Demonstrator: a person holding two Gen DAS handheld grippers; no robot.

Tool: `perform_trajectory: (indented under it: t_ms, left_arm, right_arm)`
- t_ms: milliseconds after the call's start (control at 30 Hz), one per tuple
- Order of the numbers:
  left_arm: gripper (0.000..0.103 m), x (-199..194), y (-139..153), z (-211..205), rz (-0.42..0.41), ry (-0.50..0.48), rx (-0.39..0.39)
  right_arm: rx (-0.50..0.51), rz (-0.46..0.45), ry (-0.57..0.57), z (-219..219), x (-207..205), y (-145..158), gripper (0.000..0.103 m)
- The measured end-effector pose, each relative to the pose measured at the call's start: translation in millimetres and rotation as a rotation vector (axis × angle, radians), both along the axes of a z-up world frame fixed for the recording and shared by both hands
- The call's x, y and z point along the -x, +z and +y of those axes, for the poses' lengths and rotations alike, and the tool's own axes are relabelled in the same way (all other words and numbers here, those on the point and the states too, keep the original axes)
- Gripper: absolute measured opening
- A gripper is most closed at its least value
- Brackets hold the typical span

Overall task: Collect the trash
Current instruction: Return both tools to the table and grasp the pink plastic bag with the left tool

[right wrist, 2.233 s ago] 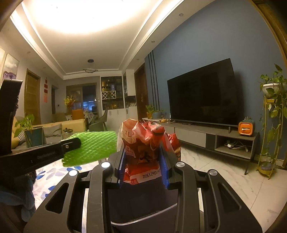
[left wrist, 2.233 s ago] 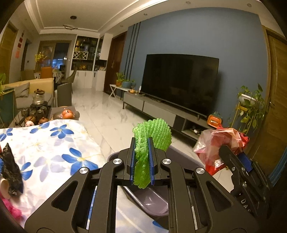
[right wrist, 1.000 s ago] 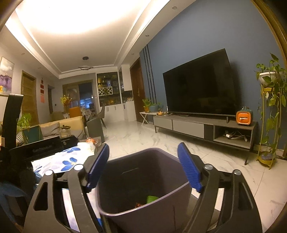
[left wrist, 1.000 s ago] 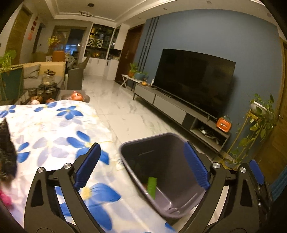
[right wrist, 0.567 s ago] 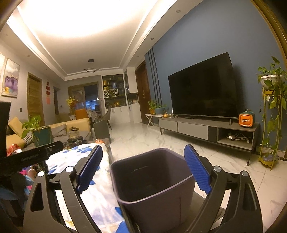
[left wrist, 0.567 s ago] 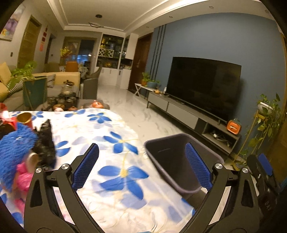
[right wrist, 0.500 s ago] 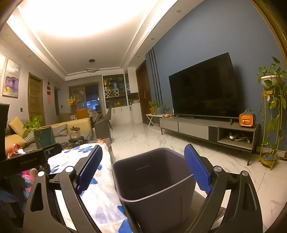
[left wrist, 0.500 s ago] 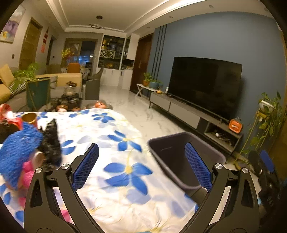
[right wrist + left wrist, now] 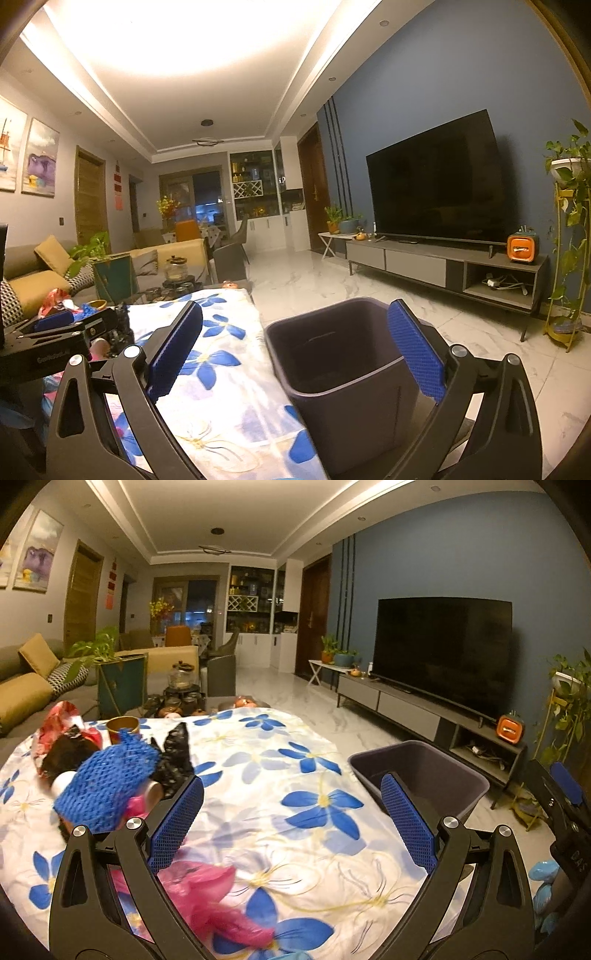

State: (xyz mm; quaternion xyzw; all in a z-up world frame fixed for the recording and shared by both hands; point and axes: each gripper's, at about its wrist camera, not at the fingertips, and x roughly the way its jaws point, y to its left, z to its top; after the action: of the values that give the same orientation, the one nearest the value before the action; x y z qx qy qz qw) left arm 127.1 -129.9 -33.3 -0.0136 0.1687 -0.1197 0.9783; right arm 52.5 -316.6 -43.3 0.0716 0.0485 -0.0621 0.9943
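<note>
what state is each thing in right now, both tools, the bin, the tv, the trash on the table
left tool: open, holding nothing
right tool: open, holding nothing
bin: upright beside the table, no lid
tv: screen dark
blue foam net: lying on the tablecloth in the trash pile
pink bag: crumpled on the tablecloth

Grey plastic bin upright on floor, just beside tablecloth's right edge, mouth open; blue foam net crumpled near tablecloth's left edge, atop small white cup; black bag bunched just behind it; red wrapper at far-left edge; pink bag crumpled near front edge.
</note>
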Motion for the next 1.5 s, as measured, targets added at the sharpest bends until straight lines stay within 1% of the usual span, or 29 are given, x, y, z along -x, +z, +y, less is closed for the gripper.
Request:
perform_trajectory:
  t_ms: [233, 400, 533, 700, 867, 933, 1000, 1033, 1100, 1133, 1167, 1200, 1267, 1333, 1500]
  left_arm:
    - [0.095, 19, -2, 26, -0.027, 0.025, -0.009]
    - [0.095, 34, -14, 50, -0.043, 0.071, -0.017]
    - [0.095, 42, -26, 69, -0.039, 0.069, -0.008]
    - [0.095, 44, -51, 87, 0.002, 0.082, -0.010]
    - [0.095, 39, -69, 93, 0.034, 0.097, -0.012]
    - [0.093, 34, -75, 95, 0.057, 0.096, -0.007]
    - [0.085, 31, -79, 95, 0.073, 0.084, -0.002]
    - [0.074, 29, -82, 94, 0.085, 0.078, -0.007]
    - [0.048, 23, -87, 95, 0.127, 0.054, 0.001]
    - [0.043, 21, -90, 97, 0.148, 0.041, 0.019]
    - [0.035, 20, -91, 99, 0.158, 0.035, 0.032]
    - [0.031, 21, -92, 101, 0.161, 0.034, 0.043]
    - [0.015, 24, -92, 105, 0.149, 0.034, 0.046]
    - [0.009, 27, -89, 110, 0.143, 0.032, 0.055]
    - [0.008, 48, -75, 129, 0.113, 0.042, 0.083]
  right_arm:
    - [0.008, -0.012, 0.038, 15, 6, 0, 0.097]
    - [0.012, 0.000, 0.080, 29, 5, -3, 0.097]
    - [0.011, 0.009, 0.114, 42, 4, -8, 0.097]
    - [0.009, 0.026, 0.155, 63, 1, -14, 0.097]
    - [0.003, 0.047, 0.188, 79, -1, -20, 0.097]
    - [0.009, 0.053, 0.193, 85, -2, -21, 0.097]
    - [0.009, 0.064, 0.200, 89, -2, -23, 0.097]
    - [0.009, 0.069, 0.204, 92, -4, -23, 0.097]
    - [0.015, 0.071, 0.209, 97, -5, -24, 0.097]
    - [0.023, 0.073, 0.211, 99, -5, -24, 0.097]
    - [0.030, 0.076, 0.212, 102, -5, -24, 0.097]
    - [0.033, 0.078, 0.215, 104, -5, -24, 0.097]
    - [0.033, 0.083, 0.220, 107, -8, -24, 0.097]
    - [0.030, 0.090, 0.232, 112, -11, -25, 0.097]
    - [0.031, 0.096, 0.278, 129, -20, -26, 0.097]
